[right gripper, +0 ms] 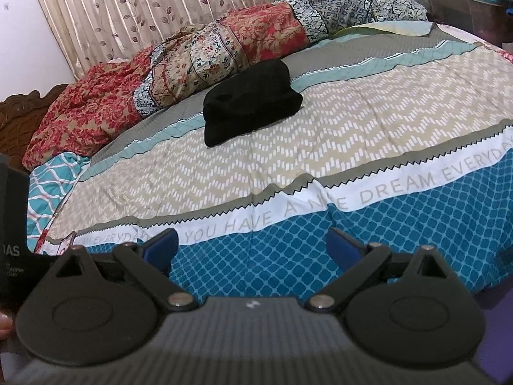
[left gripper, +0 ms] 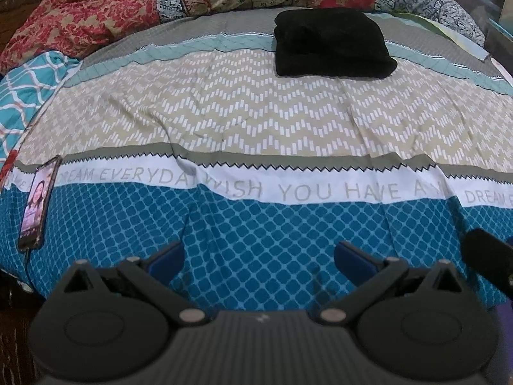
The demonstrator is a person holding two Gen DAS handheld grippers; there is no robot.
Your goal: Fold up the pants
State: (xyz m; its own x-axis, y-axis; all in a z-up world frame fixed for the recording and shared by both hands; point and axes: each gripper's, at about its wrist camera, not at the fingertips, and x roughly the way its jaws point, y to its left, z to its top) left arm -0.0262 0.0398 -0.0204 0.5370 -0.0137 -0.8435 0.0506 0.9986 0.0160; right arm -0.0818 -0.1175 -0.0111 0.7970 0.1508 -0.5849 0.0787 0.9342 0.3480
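Note:
The black pants (left gripper: 333, 45) lie folded in a compact stack on the far part of the bed, on the patterned bedsheet (left gripper: 256, 122). They also show in the right wrist view (right gripper: 250, 106). My left gripper (left gripper: 258, 258) is open and empty, held over the blue near edge of the bed, far from the pants. My right gripper (right gripper: 251, 250) is open and empty too, over the same blue band to the right of the left one. The left gripper's body shows at the left edge of the right wrist view (right gripper: 12, 240).
A phone (left gripper: 38, 202) with a lit screen lies at the bed's near left, its cable hanging off the edge. A crumpled red and floral quilt (left gripper: 160, 3) runs along the far side. Curtains (right gripper: 144, 9) hang behind the bed. A wooden headboard (right gripper: 19, 118) is at left.

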